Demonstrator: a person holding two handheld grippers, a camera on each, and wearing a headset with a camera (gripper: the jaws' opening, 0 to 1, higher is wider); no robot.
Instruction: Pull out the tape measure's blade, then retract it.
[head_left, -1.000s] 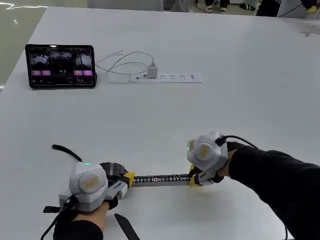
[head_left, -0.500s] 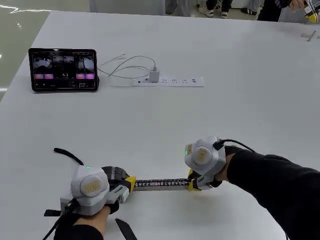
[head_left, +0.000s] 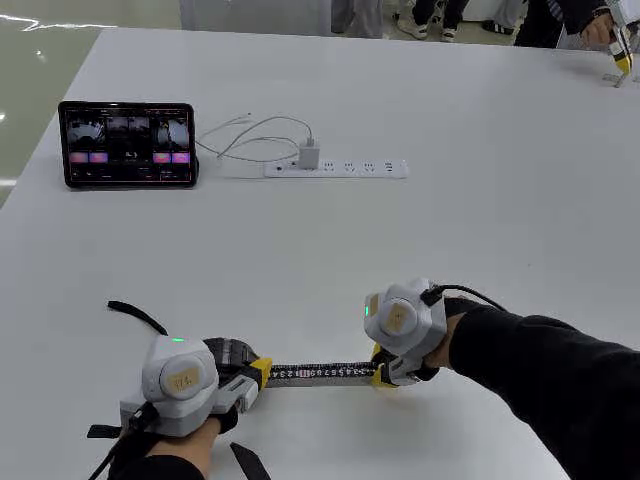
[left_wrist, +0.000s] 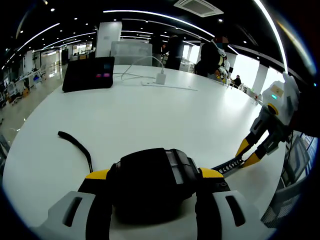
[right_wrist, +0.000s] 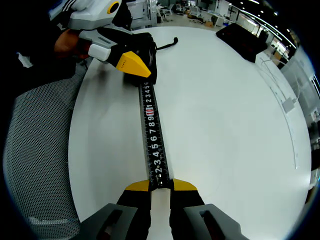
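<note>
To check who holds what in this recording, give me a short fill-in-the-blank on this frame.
The tape measure case sits between the fingers of the ____. The free end of the blade is pinched by the ____. The blade lies along the white ____. Farther off, a power strip lies near a dark ____.
Missing: left gripper; right gripper; table; tablet.
</note>
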